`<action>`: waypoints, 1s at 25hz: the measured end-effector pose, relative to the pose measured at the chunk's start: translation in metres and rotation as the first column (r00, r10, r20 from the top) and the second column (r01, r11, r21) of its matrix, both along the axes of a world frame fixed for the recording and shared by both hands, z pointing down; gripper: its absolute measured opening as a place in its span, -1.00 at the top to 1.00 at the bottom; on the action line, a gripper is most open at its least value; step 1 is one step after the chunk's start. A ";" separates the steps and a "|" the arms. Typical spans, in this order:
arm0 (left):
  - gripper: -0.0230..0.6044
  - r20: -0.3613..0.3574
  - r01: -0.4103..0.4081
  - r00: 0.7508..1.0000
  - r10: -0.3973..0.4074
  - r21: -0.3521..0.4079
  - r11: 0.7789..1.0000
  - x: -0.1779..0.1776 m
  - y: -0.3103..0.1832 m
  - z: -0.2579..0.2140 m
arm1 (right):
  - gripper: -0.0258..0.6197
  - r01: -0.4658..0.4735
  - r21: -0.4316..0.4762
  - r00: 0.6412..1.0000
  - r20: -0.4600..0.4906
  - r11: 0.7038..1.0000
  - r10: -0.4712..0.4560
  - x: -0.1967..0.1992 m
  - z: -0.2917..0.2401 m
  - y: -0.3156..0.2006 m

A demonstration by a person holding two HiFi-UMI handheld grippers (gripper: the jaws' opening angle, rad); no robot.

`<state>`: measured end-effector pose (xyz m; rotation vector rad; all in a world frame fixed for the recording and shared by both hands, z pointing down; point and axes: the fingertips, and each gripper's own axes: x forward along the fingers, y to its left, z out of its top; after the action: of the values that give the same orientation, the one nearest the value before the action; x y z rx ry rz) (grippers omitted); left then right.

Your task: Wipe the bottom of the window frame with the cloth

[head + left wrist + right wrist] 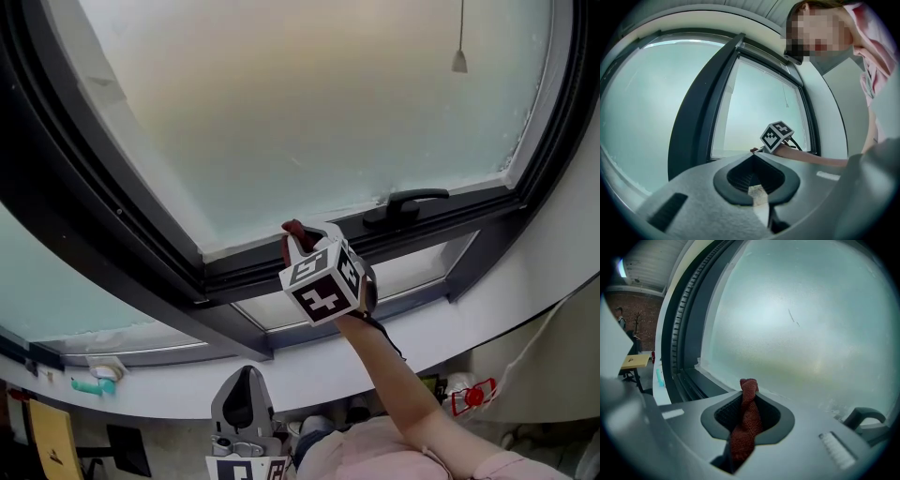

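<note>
Right gripper view: right gripper [749, 405] clamps the rust-red knitted cloth [743, 437], tip just short of the dark bottom window-frame rail [697, 384] running crosswise; left gripper [757, 187] hangs closed, empty, farther off.

Left of the right gripper [295, 236] the bottom frame [244, 272] is free; to its right, the window handle [408, 203] blocks the way.

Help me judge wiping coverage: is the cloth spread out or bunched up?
Bunched up: the red cloth is twisted into a narrow strip clamped in the right tool, its tip poking out.
</note>
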<state>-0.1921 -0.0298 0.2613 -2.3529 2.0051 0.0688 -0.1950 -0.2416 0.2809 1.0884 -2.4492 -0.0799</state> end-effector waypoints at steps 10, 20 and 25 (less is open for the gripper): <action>0.95 0.011 -0.031 0.999 0.031 0.002 1.000 -0.009 -0.004 0.000 | 0.71 0.000 -0.020 1.000 0.015 1.000 0.001 0.001 0.000 -0.001; 0.95 0.004 -0.124 0.992 0.125 -0.064 0.990 0.000 -0.041 0.014 | 0.71 -0.044 0.073 0.997 0.063 0.996 0.039 0.031 -0.004 -0.006; 0.95 0.029 -0.155 0.987 0.158 -0.083 0.984 0.019 -0.062 0.019 | 0.71 -0.047 0.085 0.995 0.096 0.995 0.039 0.044 -0.004 -0.007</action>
<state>-0.1731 -0.0921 0.2800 -2.5383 1.8381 -0.0481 -0.1511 -0.2486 0.2769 1.2081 -2.5255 -0.1259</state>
